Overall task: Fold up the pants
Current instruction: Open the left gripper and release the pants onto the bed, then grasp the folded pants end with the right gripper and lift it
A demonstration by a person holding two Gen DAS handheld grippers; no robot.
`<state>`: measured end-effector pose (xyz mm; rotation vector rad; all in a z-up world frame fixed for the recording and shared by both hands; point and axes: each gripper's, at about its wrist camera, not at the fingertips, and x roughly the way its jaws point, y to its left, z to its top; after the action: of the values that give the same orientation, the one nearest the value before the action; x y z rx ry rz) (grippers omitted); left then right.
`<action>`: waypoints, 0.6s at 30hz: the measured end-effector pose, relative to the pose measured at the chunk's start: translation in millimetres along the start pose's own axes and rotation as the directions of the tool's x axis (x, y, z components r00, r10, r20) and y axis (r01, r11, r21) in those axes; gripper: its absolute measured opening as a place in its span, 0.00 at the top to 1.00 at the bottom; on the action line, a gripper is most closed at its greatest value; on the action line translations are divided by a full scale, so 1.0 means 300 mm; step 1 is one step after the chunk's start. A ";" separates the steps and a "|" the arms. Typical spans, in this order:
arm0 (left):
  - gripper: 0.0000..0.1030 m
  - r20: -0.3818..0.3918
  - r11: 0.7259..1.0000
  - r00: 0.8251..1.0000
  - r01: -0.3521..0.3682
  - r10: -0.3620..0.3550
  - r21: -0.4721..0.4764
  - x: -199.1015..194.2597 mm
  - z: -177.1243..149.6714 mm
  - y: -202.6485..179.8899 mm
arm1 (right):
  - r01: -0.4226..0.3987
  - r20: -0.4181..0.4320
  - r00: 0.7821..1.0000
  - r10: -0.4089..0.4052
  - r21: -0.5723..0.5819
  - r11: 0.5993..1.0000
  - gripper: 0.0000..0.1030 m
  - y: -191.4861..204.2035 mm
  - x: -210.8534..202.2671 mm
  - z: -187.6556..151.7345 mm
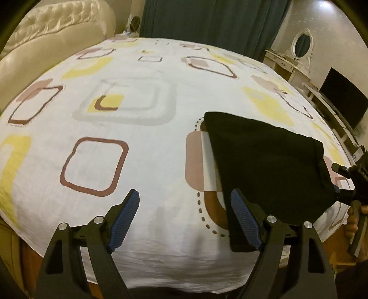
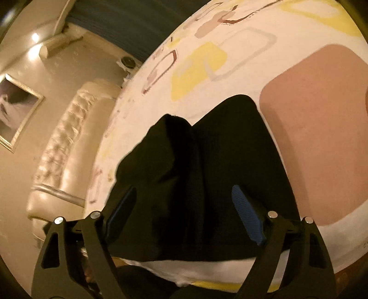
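Observation:
The black pants (image 1: 266, 165) lie folded on the patterned bed sheet (image 1: 147, 128) at the near right of the bed. My left gripper (image 1: 184, 220) is open over the sheet, just left of the pants; its right finger touches the pants' near edge. My right gripper (image 2: 184, 214) is open, with its blue-padded fingers (image 2: 247, 214) spread over the near end of the pants (image 2: 207, 174). It also shows in the left wrist view (image 1: 352, 181) at the pants' right edge, held by a hand.
A cream tufted headboard (image 1: 46, 41) stands at the left of the bed. Dark curtains (image 1: 207, 20) hang behind it. A white dresser with an oval mirror (image 1: 301, 46) and a dark TV screen (image 1: 342, 99) stand on the right.

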<state>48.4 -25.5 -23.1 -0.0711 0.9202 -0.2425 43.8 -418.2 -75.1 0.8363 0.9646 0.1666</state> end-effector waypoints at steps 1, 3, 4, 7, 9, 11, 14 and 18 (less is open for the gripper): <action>0.22 -0.004 1.000 1.000 0.003 -0.003 -0.002 0.004 0.001 0.000 | 0.011 -0.006 1.000 -0.011 -0.008 1.000 0.25 0.009 0.007 0.002; 0.22 -0.001 1.000 1.000 0.010 -0.010 -0.001 0.008 0.000 -0.008 | 0.043 -0.030 0.999 -0.045 -0.049 0.998 0.30 0.038 0.026 0.004; 0.22 -0.002 1.000 1.000 0.012 -0.012 0.004 0.010 -0.002 -0.012 | 0.059 -0.040 0.997 -0.062 -0.064 0.996 0.36 0.048 0.031 0.006; 0.22 -0.017 1.000 1.000 0.016 -0.016 0.026 0.021 -0.015 -0.023 | 0.091 -0.059 0.993 -0.098 -0.110 0.990 0.44 0.081 0.046 0.005; 0.22 -0.021 0.999 1.000 0.017 -0.016 0.031 0.023 -0.022 -0.020 | 0.097 -0.067 0.992 -0.107 -0.138 0.986 0.44 0.103 0.044 -0.001; 0.22 -0.021 0.999 1.000 0.024 -0.024 0.031 0.022 -0.023 -0.021 | 0.101 -0.079 0.990 -0.115 -0.166 0.981 0.44 0.126 0.054 -0.005; 0.22 -0.020 0.999 0.999 0.027 -0.026 0.025 0.024 -0.020 -0.017 | 0.110 -0.110 0.985 -0.133 -0.189 0.976 0.58 0.139 0.079 -0.011; 0.22 -0.033 1.000 0.999 0.030 -0.030 0.010 0.031 -0.023 -0.006 | 0.100 -0.124 0.985 -0.123 -0.178 0.979 0.80 0.133 0.074 0.000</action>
<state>48.0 -29.3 -34.3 -0.0711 0.9505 -0.2768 65.8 -380.5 -62.1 0.6170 1.1045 0.2078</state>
